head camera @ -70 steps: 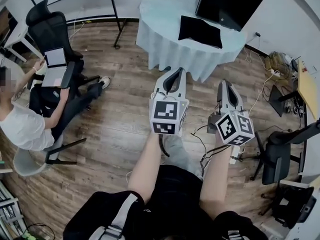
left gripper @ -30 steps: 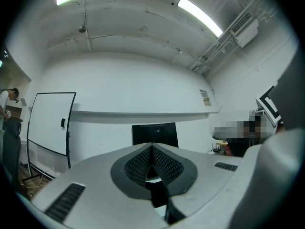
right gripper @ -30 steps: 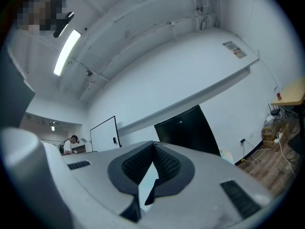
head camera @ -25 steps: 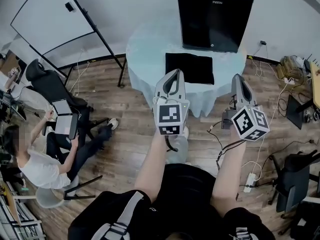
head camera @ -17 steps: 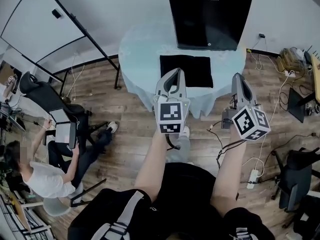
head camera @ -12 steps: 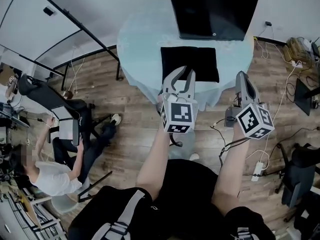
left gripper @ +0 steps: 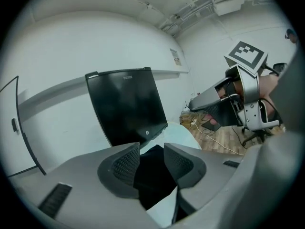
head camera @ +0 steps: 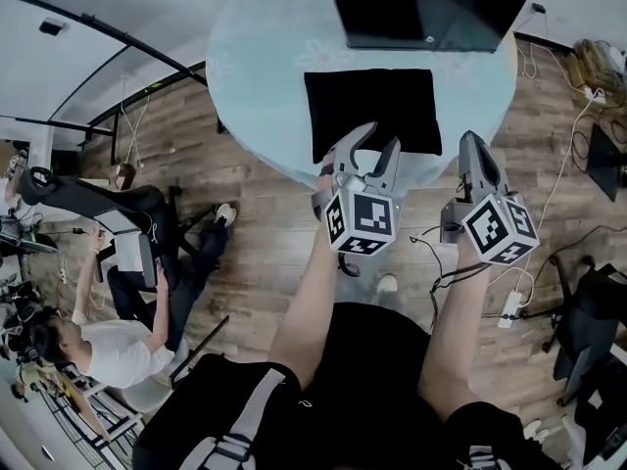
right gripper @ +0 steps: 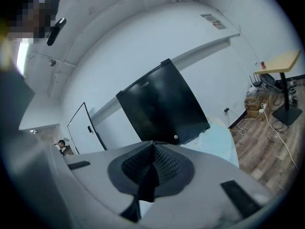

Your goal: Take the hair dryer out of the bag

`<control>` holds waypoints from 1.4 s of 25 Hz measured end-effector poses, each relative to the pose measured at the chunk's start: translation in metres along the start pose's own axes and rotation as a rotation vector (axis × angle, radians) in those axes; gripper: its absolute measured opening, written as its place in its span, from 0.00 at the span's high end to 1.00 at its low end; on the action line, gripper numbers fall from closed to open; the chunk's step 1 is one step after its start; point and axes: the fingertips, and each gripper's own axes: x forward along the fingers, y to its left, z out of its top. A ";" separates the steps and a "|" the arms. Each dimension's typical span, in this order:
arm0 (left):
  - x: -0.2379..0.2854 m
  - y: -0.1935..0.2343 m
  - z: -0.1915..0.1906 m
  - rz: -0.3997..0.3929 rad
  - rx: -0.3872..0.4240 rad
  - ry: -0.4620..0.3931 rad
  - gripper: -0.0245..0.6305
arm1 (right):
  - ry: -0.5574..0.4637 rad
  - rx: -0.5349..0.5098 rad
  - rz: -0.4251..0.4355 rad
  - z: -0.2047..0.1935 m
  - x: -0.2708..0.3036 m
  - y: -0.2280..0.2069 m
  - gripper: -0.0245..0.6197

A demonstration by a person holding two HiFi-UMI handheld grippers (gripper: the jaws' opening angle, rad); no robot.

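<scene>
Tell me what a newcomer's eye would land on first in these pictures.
Two grippers with marker cubes fill the middle of the head view: the left gripper, its jaws opening and holding nothing, and the right gripper, shut. Just beyond their tips a flat black bag lies on the round pale-blue table, in front of a tall black cabinet.

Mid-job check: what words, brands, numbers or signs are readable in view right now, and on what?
"FUXIN", faint: upper front edge of the black box.
Wall notice: too small to read.
Marker cubes: black-and-white square patterns only, no words or numbers.
</scene>
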 end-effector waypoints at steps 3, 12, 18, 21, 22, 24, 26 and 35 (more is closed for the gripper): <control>0.023 -0.005 -0.019 -0.042 -0.004 0.056 0.66 | 0.040 0.000 -0.028 -0.010 0.014 -0.013 0.95; 0.081 -0.013 -0.060 -0.120 -0.058 0.162 0.60 | 0.120 0.009 -0.112 -0.036 0.043 -0.047 0.95; 0.114 -0.019 -0.086 -0.149 -0.065 0.250 0.48 | 0.139 0.026 -0.163 -0.042 0.057 -0.068 0.95; 0.126 -0.021 -0.096 -0.159 -0.039 0.294 0.48 | 0.142 0.039 -0.183 -0.046 0.062 -0.074 0.95; 0.130 -0.024 -0.099 -0.165 -0.033 0.309 0.48 | 0.144 0.043 -0.188 -0.046 0.063 -0.077 0.95; 0.138 -0.028 -0.105 -0.176 -0.022 0.339 0.48 | 0.146 0.047 -0.198 -0.046 0.066 -0.081 0.95; 0.145 -0.029 -0.109 -0.179 -0.006 0.362 0.48 | 0.147 0.047 -0.205 -0.045 0.070 -0.084 0.95; 0.157 -0.014 -0.110 -0.129 0.057 0.342 0.69 | 0.146 0.068 -0.246 -0.047 0.076 -0.099 0.95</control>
